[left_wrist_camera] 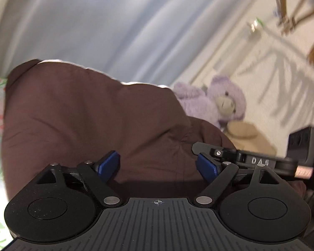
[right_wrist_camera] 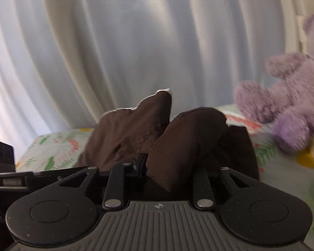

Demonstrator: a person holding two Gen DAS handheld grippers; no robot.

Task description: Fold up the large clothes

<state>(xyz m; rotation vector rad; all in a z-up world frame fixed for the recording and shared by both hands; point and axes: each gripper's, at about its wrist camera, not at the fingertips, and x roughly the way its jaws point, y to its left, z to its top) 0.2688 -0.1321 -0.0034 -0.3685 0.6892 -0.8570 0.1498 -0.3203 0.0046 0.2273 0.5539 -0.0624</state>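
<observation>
1. We note pale curtains (right_wrist_camera: 136, 41) filling the background in both wrist views, from nine o'clock to two o'clock.
2. We find a floral bed sheet (right_wrist_camera: 52, 148) under everything.
3. The brown garment (left_wrist_camera: 83, 115) lies bunched on the bed, at the centre of both views.
4. A purple teddy bear (right_wrist_camera: 293, 96) sits at three o'clock of the garment, near it.
5. The left gripper (left_wrist_camera: 158, 166) stands wide; its blue pads (left_wrist_camera: 108, 165) are apart and the cloth behind them is not pinched.
6. The right gripper (right_wrist_camera: 167, 167) is narrow; brown cloth drapes over its fingers, hiding the tips, so we cannot tell whether it grips.
</observation>
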